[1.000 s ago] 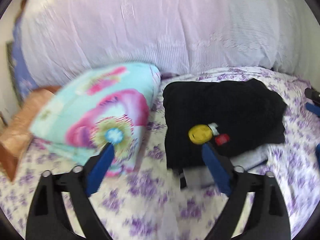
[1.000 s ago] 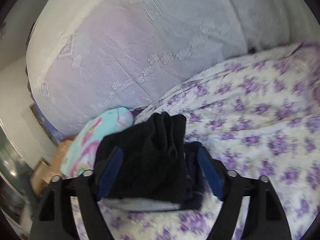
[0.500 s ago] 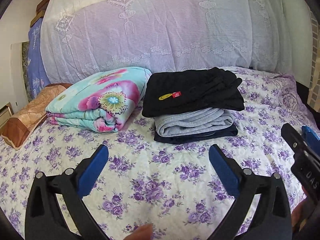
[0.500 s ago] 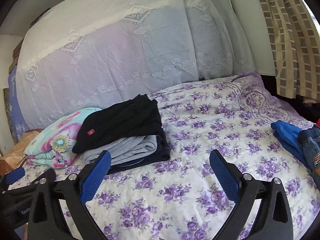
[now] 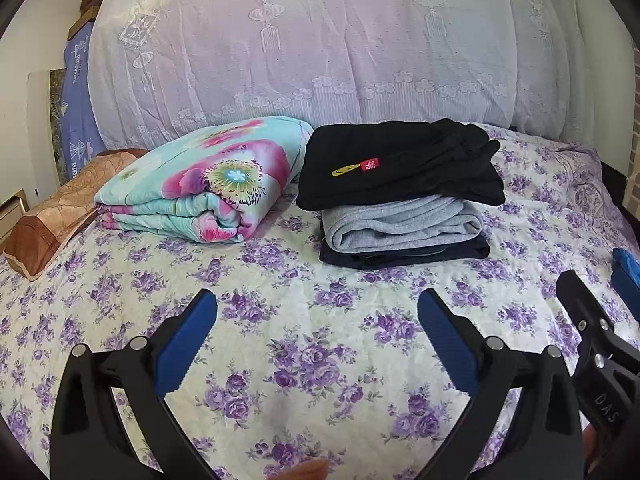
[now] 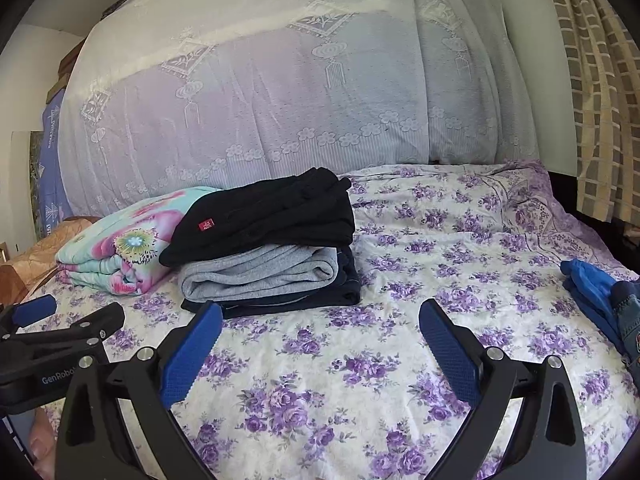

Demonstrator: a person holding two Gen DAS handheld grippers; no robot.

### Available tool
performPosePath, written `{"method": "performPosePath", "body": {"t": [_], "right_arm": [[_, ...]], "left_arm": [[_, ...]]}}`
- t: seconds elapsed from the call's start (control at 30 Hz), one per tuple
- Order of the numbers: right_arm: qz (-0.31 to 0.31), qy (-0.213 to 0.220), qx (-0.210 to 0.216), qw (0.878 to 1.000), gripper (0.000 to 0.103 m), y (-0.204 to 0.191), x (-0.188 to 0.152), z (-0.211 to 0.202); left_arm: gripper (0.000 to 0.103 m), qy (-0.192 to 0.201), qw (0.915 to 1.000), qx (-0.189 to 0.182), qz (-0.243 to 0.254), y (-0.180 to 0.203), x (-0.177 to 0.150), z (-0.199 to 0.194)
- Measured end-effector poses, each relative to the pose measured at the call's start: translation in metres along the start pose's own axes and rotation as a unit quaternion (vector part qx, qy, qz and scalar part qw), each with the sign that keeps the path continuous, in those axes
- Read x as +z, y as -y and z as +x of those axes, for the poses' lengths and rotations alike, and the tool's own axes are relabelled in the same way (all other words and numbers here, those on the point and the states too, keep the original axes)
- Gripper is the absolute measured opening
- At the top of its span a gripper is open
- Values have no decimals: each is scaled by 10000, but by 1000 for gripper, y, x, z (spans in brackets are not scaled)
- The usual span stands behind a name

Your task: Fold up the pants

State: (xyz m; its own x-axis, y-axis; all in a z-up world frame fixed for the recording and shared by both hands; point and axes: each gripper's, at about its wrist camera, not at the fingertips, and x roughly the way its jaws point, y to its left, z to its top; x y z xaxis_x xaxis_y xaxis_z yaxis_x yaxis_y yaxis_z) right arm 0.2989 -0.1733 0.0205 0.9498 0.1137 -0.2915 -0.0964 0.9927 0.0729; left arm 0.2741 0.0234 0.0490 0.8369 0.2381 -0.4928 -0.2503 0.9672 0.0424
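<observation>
A stack of folded pants stands on the flowered bed: black pants (image 5: pixel 400 164) (image 6: pixel 268 216) on top, grey pants (image 5: pixel 400 224) (image 6: pixel 260 272) under them, dark navy pants (image 5: pixel 404 254) (image 6: pixel 288 300) at the bottom. My left gripper (image 5: pixel 318 332) is open and empty, well in front of the stack. My right gripper (image 6: pixel 320 344) is open and empty, in front and to the right of it. Unfolded blue clothes and jeans (image 6: pixel 600 300) lie at the right edge of the bed.
A folded flowered quilt (image 5: pixel 212 184) lies left of the stack, with a brown pillow (image 5: pixel 52 216) further left. A lace-covered pile (image 5: pixel 320 48) rises behind the bed. A checked curtain (image 6: pixel 592 100) hangs at the right. The purple-flowered sheet (image 6: pixel 400 360) spreads in front.
Both grippers have pulled back from the black pants, which now lie on top of the stack. Both views have widened out to show the whole bed.
</observation>
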Motion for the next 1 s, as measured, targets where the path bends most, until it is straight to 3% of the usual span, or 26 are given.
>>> {"method": "performPosePath", "body": {"t": [1.0], "right_arm": [[-74, -30, -44, 10000, 99, -1, -3, -1]], "left_arm": [[98, 140, 9998, -111, 37, 4, -2, -10]]}}
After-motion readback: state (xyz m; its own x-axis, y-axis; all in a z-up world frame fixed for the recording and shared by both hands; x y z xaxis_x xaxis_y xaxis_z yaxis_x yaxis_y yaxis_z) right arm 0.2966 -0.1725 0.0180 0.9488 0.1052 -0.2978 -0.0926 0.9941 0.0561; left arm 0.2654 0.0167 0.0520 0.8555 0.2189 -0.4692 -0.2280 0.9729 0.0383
